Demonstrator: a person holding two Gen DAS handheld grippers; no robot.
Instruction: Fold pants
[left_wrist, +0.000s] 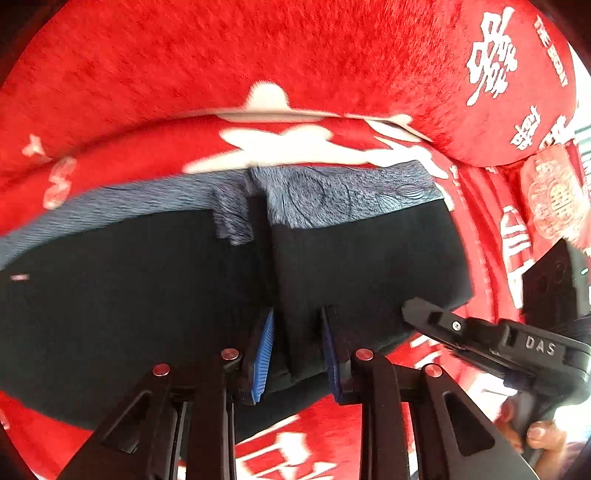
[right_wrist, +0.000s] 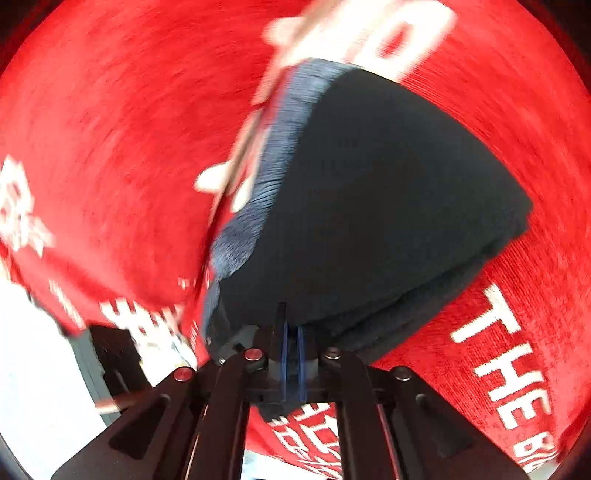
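Red plush blanket (left_wrist: 184, 74) with white lettering carries black pants (left_wrist: 129, 295), waistband (left_wrist: 351, 192) farthest ahead of left claw (left_wrist: 297, 350), which pinches a near-edge fold; right claw (right_wrist: 292, 363) nips the adjoining corner, both within reach.

I am reading "DAS" in white on my right tool (left_wrist: 410, 314), and "THE" in big white letters on the red blanket (right_wrist: 509, 354); its white Chinese characters (left_wrist: 491, 55) are staying unreadable to me.
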